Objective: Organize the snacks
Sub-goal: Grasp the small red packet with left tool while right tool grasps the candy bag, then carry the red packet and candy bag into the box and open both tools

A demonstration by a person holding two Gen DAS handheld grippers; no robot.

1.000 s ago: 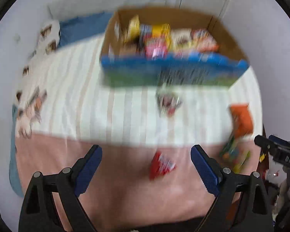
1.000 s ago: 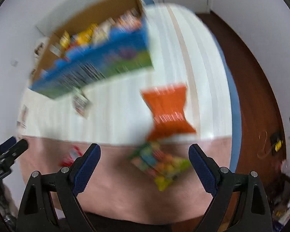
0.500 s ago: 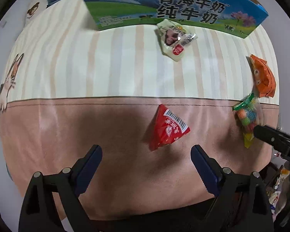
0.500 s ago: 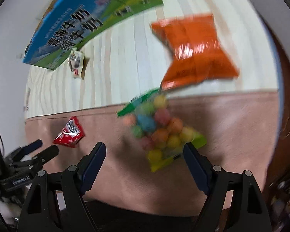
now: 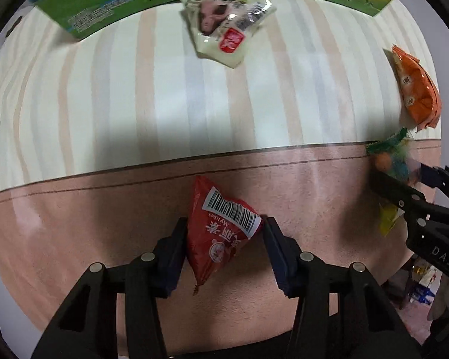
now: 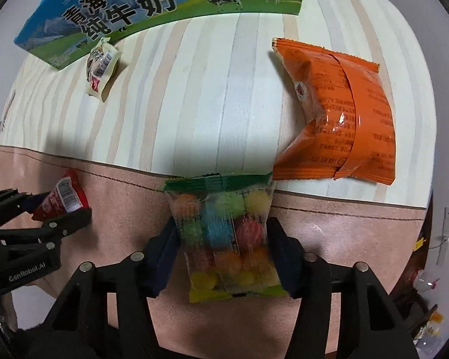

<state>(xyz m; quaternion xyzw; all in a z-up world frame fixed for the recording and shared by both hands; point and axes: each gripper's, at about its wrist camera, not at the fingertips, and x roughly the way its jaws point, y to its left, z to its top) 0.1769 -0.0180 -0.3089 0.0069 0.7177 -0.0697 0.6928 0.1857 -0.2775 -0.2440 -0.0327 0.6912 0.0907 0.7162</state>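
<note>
My left claw [image 5: 224, 246] clamps 1 red packet [image 5: 221, 234]; right claw [image 6: 223, 251], closing, pinches 1 candy bag [image 6: 224, 239]. Nearby: 1 orange bag [image 6: 341, 119], 1 white packet [image 6: 101, 67], 1 milk box [image 6: 152, 3].

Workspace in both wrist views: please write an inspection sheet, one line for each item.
Surface: bed cover, striped cream part and plain pink part.
Job's things: red snack packet; bag of coloured candy balls; orange packet; pale small packet; milk carton box at the far edge.
Clutter: small items on the floor at the right, too small to tell.
Grippers: left gripper shut on the red snack packet; right gripper has just been closing, fingers against the candy bag's sides.
Cables: nothing seen.
Surroundings: white wall, brown floor.
</note>
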